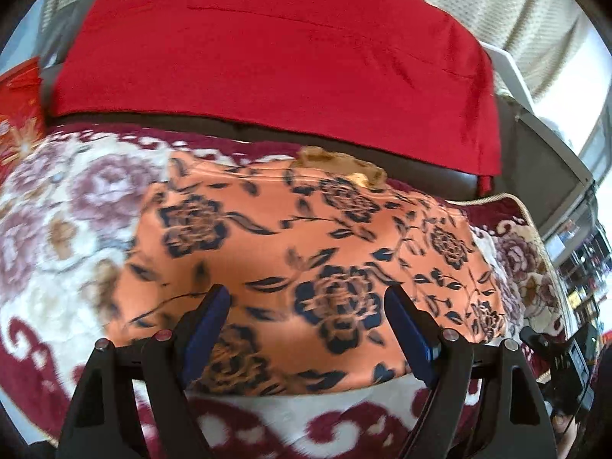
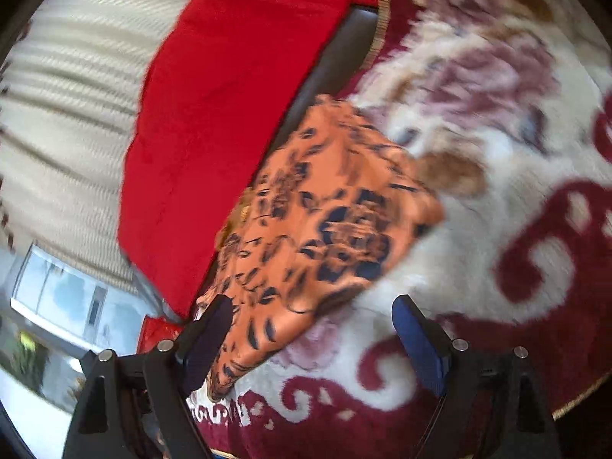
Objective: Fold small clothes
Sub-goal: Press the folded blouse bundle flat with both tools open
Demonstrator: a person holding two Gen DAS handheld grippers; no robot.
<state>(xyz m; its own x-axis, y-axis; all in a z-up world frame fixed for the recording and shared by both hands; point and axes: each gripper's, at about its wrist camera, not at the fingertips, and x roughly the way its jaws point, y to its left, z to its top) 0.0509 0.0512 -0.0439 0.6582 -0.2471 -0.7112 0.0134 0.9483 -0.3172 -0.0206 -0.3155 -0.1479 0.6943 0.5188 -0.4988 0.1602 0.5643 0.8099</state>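
Both tongs, left tongs and right tongs, gape empty above the orange floral garment, which lies flat on the plush blanket, the red cushion at twelve o'clock, apparently spread for folding.

Open blanket is lying to the left of the orange cloth and in front of it, giving a gripper free room to come in low from either side. At the back, the red cushion is standing as a wall just behind the cloth's far edge, with only a narrow dark strip of seat between them. In the right wrist view the same red cushion is crowding the cloth on one side, while the blanket is spreading wide and bare on the other. The right gripper is sitting near the cloth's right corner, narrowing that approach.
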